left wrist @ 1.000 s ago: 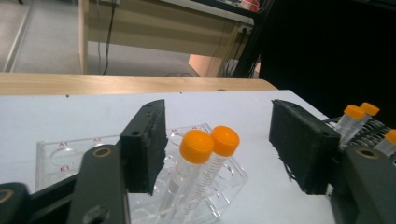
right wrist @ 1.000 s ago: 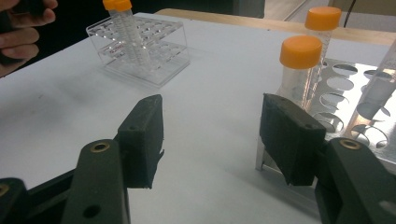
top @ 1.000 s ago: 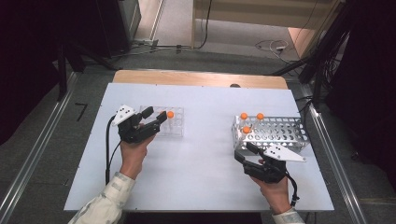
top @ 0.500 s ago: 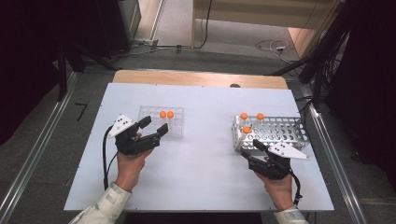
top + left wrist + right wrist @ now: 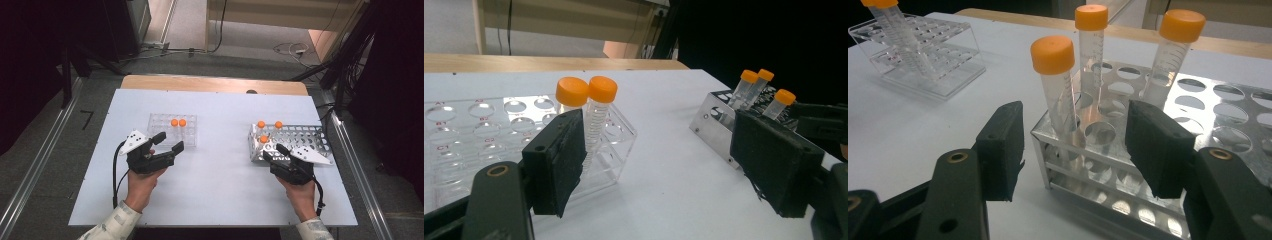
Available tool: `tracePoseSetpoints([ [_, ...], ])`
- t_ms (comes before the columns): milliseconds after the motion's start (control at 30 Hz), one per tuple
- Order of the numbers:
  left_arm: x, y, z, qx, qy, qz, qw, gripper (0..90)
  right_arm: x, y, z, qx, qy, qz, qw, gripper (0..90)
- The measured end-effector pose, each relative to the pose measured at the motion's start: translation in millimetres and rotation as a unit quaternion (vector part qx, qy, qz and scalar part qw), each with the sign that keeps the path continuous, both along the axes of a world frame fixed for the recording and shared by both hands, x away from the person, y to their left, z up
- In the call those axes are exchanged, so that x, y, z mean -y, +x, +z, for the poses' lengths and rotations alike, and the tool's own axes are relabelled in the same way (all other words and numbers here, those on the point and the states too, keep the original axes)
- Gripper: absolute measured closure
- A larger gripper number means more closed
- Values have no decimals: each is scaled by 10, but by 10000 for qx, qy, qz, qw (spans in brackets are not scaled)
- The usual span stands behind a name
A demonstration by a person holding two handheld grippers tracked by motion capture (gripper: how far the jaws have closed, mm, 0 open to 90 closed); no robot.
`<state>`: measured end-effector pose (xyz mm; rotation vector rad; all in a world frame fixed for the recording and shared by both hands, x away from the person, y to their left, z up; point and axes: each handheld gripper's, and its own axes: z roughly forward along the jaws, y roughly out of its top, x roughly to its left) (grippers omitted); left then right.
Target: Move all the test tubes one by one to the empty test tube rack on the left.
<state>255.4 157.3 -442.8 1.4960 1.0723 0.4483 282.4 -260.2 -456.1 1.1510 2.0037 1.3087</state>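
**Op A:** Starting big: I've got the pale grey rectangular tabletop (image 5: 215, 170) under both hands. At its three o'clock side sits the perforated silver metal tube rack (image 5: 300, 140); toward ten o'clock from centre, the clear acrylic tube rack (image 5: 162, 125).

**Op B:** And my grippers?

**Op A:** The left gripper (image 5: 169, 142) lies just at seven o'clock of the clear rack. I see its jaws spread apart with nothing between the pads; they have just been opening. In the left gripper view the two orange-capped clear plastic tubes in the acrylic rack (image 5: 589, 107) stand upright side by side just past its left jaw, apart from the pad as far as I can tell.

**Op B:** Right side?

**Op A:** The right gripper (image 5: 274, 152) is at the metal rack's seven o'clock corner, jaws wide, pads pressing on nothing. In the right gripper view the rack's near corner lies between the jaws.

**Op B:** Tubes there?

**Op A:** Three orange-capped clear plastic tubes in the metal rack (image 5: 1128, 55), all near that corner. The closest one (image 5: 1058, 82) leans a little; the two behind stand nearly straight. From above they cluster at the rack's ten o'clock end (image 5: 267, 129).
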Motion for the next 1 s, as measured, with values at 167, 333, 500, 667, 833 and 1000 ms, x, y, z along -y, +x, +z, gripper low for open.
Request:
tracePoseSetpoints([
  [167, 13, 6, -18, -21, 9, -18, 10000, 218, -89, 97, -43, 81, -71, 22, 9999, 428],
  [333, 15, 14, -28, -40, 27, -33, 10000, 219, -161, 154, -83, 155, -177, 73, 9997, 502],
  [500, 17, 17, -34, -50, 22, -51, 10000, 220, -184, 198, -99, 201, -196, 42, 9996, 585],
  [667, 22, 18, -37, -56, 28, -57, 10000, 220, -205, 213, -116, 194, -241, 54, 9995, 634],
  [833, 25, 17, -37, -69, 48, -80, 9999, 220, -214, 212, -121, 228, -284, 18, 9993, 707],
  [1000, 28, 18, -39, -68, 45, -80, 9999, 220, -206, 197, -97, 286, -225, -15, 9993, 715],
])
